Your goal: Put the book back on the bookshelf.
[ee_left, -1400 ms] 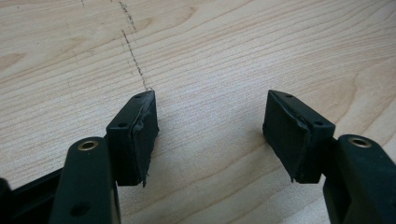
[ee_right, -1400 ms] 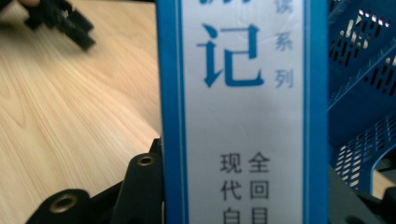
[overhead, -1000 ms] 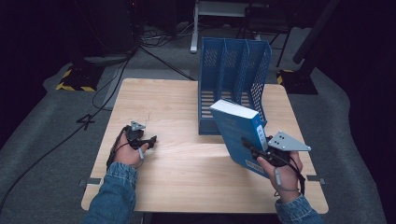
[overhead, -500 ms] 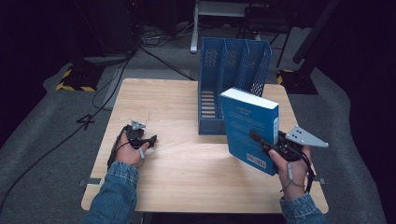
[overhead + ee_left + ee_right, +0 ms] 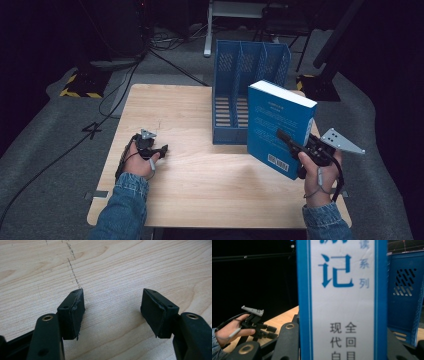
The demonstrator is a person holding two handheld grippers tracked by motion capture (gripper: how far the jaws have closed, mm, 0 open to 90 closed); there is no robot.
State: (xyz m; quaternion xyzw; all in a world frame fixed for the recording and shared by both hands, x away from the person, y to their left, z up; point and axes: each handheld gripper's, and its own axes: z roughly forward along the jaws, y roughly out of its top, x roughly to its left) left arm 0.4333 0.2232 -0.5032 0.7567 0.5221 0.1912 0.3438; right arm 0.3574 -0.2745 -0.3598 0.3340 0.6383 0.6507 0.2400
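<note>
Bare tabletop (image 5: 200, 190) (wide) beside held book (image 5: 280, 127).

A light wooden table (image 5: 200, 200) stands on grey carpet (image 5: 55, 150), with a faint dashed pencil line (image 5: 74, 272) running across its grain. Black cables (image 5: 125, 80) trail over the floor behind it, past a yellow-and-black striped mat (image 5: 80, 86). A white stand's leg (image 5: 209, 35) rises in the dark background.
</note>
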